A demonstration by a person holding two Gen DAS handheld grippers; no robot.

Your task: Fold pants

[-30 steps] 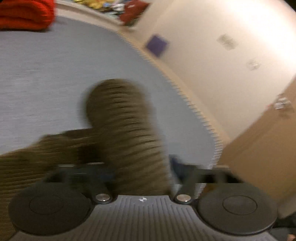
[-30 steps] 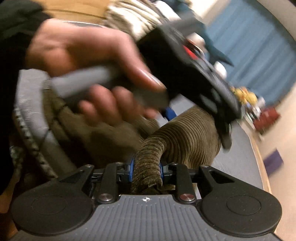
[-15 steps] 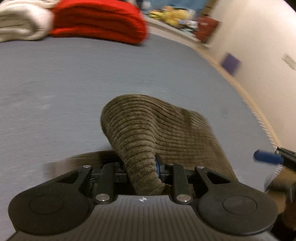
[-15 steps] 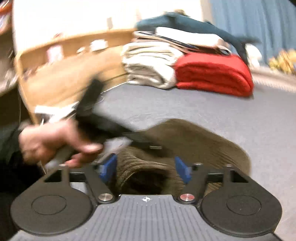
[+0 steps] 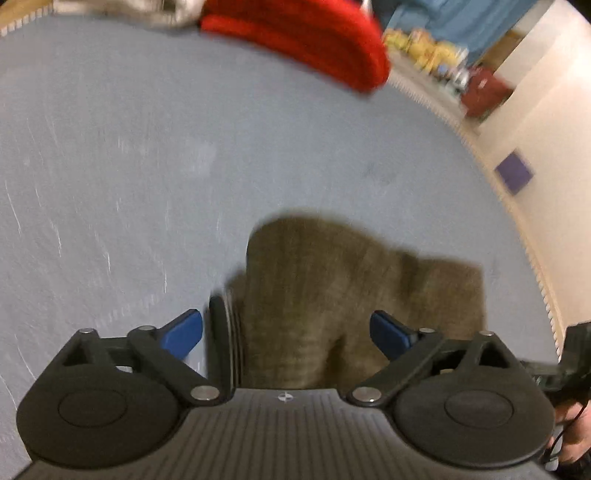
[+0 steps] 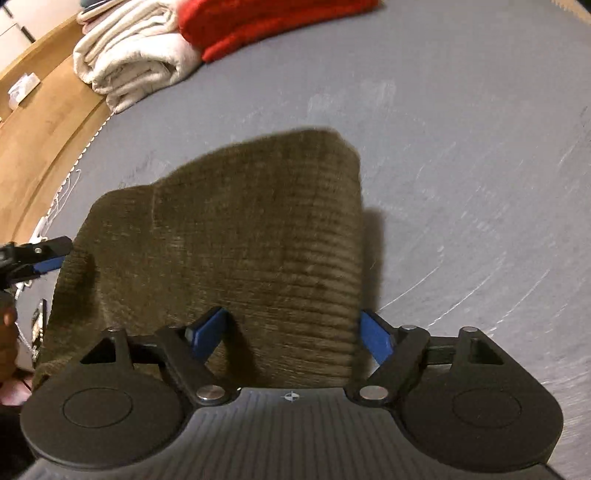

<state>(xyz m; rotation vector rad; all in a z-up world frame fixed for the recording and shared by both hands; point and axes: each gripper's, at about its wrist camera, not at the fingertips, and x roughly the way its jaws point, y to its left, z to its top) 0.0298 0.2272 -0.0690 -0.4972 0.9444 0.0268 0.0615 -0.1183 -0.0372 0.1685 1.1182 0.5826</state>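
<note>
I can read no text, label, brand or number anywhere from either wrist camera, everything being bare or blurred

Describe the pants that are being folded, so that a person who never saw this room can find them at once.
Look at the wide grey-blue mattress. A folded red blanket and a cream blanket lie at its far end. The corduroy pants lie near its edge, between the two open grippers: the only olive-brown, ribbed fabric there, folded into a compact block.
</note>
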